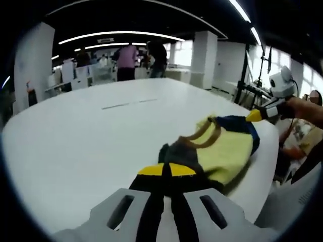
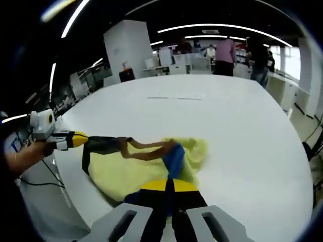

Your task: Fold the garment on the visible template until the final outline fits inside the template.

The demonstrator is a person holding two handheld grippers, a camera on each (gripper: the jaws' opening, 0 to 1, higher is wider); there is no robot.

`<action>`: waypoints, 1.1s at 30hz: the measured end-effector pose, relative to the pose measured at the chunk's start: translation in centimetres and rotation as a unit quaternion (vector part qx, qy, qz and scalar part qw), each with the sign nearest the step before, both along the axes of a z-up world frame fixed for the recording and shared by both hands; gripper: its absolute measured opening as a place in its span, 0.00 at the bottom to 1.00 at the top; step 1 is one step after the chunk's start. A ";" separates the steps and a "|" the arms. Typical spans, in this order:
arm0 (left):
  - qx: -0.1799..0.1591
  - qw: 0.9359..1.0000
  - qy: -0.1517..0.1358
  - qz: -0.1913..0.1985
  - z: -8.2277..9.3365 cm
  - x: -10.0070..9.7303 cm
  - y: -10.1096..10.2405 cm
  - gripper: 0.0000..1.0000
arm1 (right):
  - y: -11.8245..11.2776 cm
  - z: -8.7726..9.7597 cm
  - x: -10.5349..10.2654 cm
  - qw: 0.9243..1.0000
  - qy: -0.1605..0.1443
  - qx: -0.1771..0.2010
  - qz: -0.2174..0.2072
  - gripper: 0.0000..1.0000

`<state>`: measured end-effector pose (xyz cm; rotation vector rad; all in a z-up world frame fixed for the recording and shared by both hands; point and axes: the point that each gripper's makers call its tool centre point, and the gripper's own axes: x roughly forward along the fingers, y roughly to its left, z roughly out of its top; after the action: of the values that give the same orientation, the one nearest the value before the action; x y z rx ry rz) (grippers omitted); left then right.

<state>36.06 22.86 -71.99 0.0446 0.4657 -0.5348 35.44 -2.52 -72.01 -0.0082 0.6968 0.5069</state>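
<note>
Two grippers, left gripper (image 1: 166, 170) and right gripper (image 2: 169, 186), jaws pinched on the yellow-and-navy fabric garment (image 1: 227, 148) low in frame, stretched over the white table (image 1: 91, 136).

- I am looking into a large open-plan lab or workshop hall, not a home.
- A very wide white bench (image 1: 91, 131) spreads in front of me, with two thin lines marked on its top.
- Long curved light strips (image 2: 227, 26) run across a dark ceiling.
- Thick white square pillars (image 2: 128, 48) stand on the floor.
- Several people (image 1: 127, 61) stand at the far end among white work stations (image 2: 174, 59) and cabinets.
- Stands with cables (image 1: 252, 75) rise beside the bench, and bright windows (image 1: 182, 53) line the far wall.
</note>
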 end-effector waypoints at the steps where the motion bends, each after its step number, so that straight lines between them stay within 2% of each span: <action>1: -0.003 1.000 -0.006 0.001 0.4 0.1 0.0 0.00 | 0.0 0.3 0.1 1.000 -0.003 0.000 0.000 0.00; 16: -0.043 0.995 -0.086 0.039 7.2 2.5 0.7 0.00 | -0.8 4.8 2.9 0.998 -0.055 0.005 -0.007 0.00; 25: -0.073 0.989 -0.114 0.065 9.8 5.1 1.1 0.00 | -1.3 6.6 5.9 0.997 -0.078 0.000 -0.004 0.00; 29: -0.076 0.987 -0.119 0.070 10.5 6.5 1.1 0.00 | -1.6 7.0 7.3 0.996 -0.086 -0.008 -0.004 0.00; 33: -0.064 0.988 -0.125 0.070 10.8 8.0 1.1 0.00 | -1.9 7.3 8.6 0.996 -0.090 -0.010 -0.006 0.00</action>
<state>44.04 24.01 -61.15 -0.0443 0.1866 -0.4135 44.02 -4.46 -64.73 -0.0669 0.5250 0.4815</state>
